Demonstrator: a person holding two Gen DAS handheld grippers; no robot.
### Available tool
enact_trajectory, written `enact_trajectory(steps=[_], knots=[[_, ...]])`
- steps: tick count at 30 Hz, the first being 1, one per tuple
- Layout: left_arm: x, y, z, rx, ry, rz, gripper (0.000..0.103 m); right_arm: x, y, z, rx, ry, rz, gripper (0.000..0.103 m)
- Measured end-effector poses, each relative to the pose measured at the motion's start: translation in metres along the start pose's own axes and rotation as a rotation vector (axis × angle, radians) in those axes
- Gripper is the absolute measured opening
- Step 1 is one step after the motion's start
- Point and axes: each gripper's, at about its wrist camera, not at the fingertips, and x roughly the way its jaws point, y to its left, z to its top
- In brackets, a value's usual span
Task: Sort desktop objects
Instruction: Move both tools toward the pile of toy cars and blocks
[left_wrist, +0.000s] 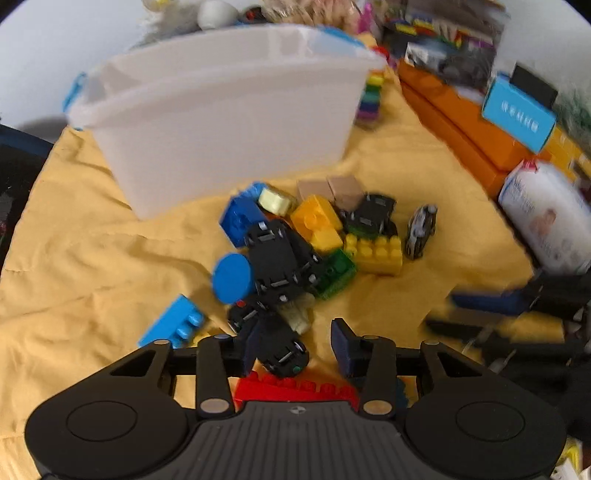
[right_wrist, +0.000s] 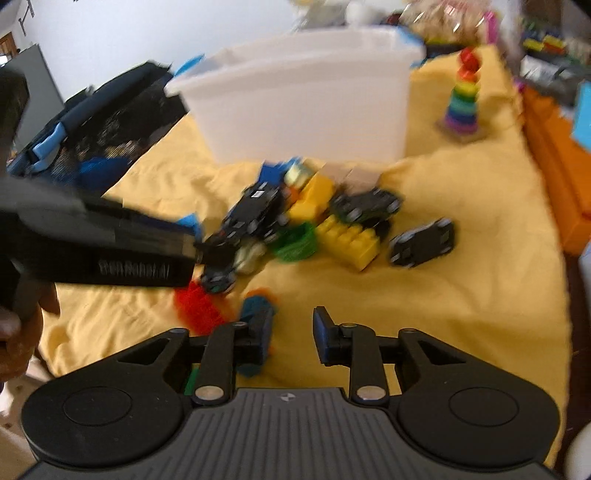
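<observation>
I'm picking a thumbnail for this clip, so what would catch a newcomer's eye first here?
The heap of toys mid-cloth stands out: black toy cars tangled with yellow, blue and green bricks on the yellow cloth. Behind it looms a big white plastic bin. The rainbow ring stacker stands to the bin's right.

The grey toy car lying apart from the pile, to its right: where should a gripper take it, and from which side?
Grip the grey toy car across its narrow body, between the wheels, coming from above. It lies wheels-up, clear of the yellow building brick, with bare yellow cloth along both long sides for the fingers.
</observation>
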Motion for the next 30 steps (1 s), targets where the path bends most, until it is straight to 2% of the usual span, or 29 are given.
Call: enact_trajectory(steps=[2,3,4,6,7,10,15,18,21,22,26,28,30], knots=[[0.009,-0.002,-0.001,0.006,0.035,0.021,0.044,-0.006,-0.007,0.002,0.003,-0.039,-0.07,0.031],[0.011,0.0,-0.003,0.008,0.031,0.037,0.039,-0.009,-0.012,0.003,0.013,-0.055,-0.088,0.031],[0.01,0.003,-0.005,0.008,0.025,0.042,0.029,-0.01,-0.016,0.005,0.02,-0.064,-0.104,0.031],[0.002,0.016,-0.009,-0.03,0.003,-0.003,0.016,-0.008,-0.022,0.008,0.003,-0.062,-0.145,0.031],[-0.003,0.023,-0.011,-0.045,0.003,-0.03,0.013,-0.007,-0.024,0.01,-0.015,-0.061,-0.167,0.031],[-0.012,0.032,-0.018,-0.052,0.015,-0.064,0.013,-0.002,-0.032,0.016,-0.038,-0.065,-0.224,0.031],[-0.023,0.032,-0.026,-0.029,0.005,-0.051,0.013,0.014,-0.056,0.034,0.165,-0.076,-0.236,0.032],[-0.03,0.031,-0.024,-0.032,-0.02,-0.049,0.013,0.034,-0.058,0.043,0.273,-0.041,-0.218,0.033],[-0.037,0.027,-0.018,-0.023,-0.041,-0.063,0.012,0.052,-0.055,0.047,0.302,-0.001,-0.221,0.037],[-0.038,0.025,-0.016,-0.019,-0.04,-0.07,0.012,0.056,-0.053,0.047,0.278,0.004,-0.234,0.031],[-0.032,0.021,-0.016,-0.011,-0.03,-0.056,0.012,0.051,-0.063,0.043,0.262,-0.004,-0.226,0.03],[-0.03,0.022,-0.017,-0.002,-0.028,-0.043,0.012,0.043,-0.07,0.039,0.268,-0.016,-0.209,0.015],[-0.028,0.022,-0.02,0.009,-0.02,-0.04,0.013,0.033,-0.072,0.035,0.25,-0.031,-0.189,0.013]])
